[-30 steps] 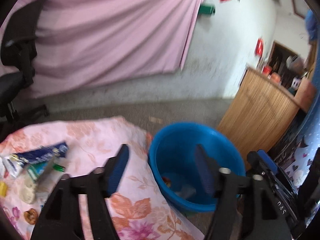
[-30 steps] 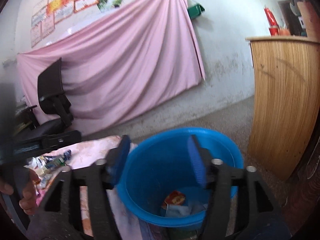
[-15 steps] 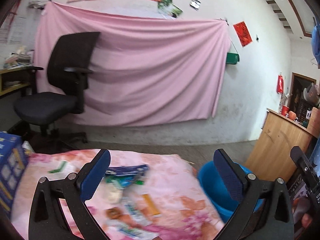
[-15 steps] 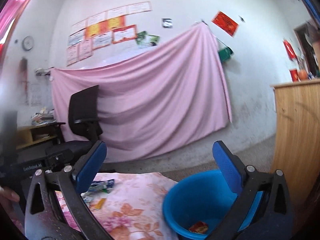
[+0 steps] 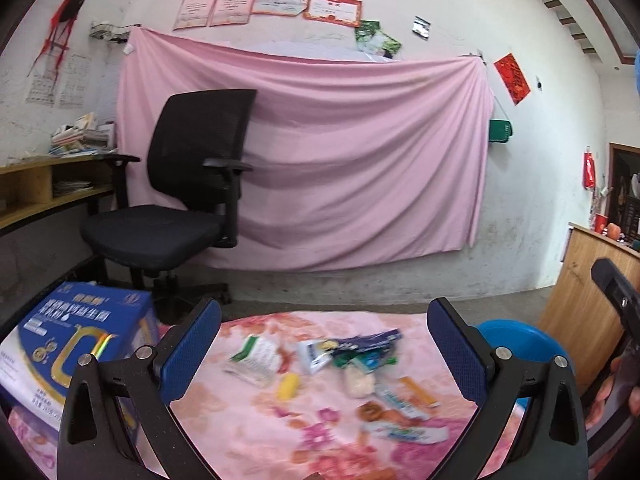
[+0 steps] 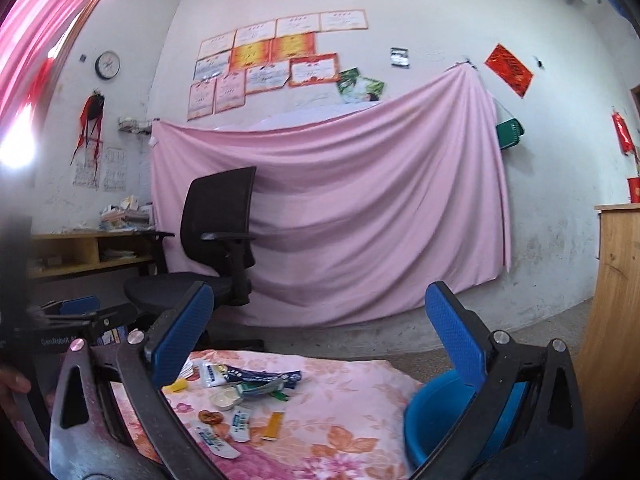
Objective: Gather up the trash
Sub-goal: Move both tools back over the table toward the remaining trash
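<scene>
Overhead, two gaping tongs [image 5: 324,354] [image 6: 320,338], one blue bucket [image 6: 436,412], scattered wrappers [image 5: 352,364].

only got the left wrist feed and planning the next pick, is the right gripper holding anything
observer: no, the right gripper has its jaws wide open with nothing between them
operator: what's it facing
observer: the trash pile sits low on its left, the blue bin low on its right, partly behind the right-hand jaw
operator: nearest piece to it
observer: a white and blue sachet, at the near edge of the pile
</scene>
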A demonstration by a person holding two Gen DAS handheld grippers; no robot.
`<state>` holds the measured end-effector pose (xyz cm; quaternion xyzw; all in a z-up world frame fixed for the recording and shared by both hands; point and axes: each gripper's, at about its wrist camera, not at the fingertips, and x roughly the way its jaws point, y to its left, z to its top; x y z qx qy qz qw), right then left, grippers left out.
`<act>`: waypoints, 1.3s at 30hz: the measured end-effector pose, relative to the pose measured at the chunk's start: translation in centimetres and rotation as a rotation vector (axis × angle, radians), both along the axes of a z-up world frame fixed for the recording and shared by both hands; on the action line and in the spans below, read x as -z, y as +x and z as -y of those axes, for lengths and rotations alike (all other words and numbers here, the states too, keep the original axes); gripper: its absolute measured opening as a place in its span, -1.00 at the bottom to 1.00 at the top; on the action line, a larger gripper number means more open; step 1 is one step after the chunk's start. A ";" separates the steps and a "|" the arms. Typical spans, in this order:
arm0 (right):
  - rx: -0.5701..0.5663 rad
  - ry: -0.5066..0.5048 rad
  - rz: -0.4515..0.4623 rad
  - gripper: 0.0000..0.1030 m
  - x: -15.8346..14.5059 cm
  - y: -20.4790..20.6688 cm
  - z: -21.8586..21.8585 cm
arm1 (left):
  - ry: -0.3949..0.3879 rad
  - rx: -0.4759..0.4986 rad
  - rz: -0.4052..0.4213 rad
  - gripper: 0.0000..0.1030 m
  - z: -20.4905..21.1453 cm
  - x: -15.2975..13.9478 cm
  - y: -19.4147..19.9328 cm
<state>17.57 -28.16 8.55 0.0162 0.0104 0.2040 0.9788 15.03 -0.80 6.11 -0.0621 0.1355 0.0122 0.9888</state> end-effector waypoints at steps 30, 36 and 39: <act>-0.029 -0.195 -0.457 1.00 5.7 9.2 -5.9 | -0.020 -0.093 -0.372 0.76 -4.4 5.2 7.3; -0.063 -0.273 -0.615 0.78 8.1 11.4 -7.4 | -0.038 -0.054 -0.463 0.58 -5.0 7.0 9.7; -0.088 -0.269 -0.708 0.63 9.2 12.6 -7.3 | -0.026 -0.055 -0.519 0.58 -5.1 7.8 10.9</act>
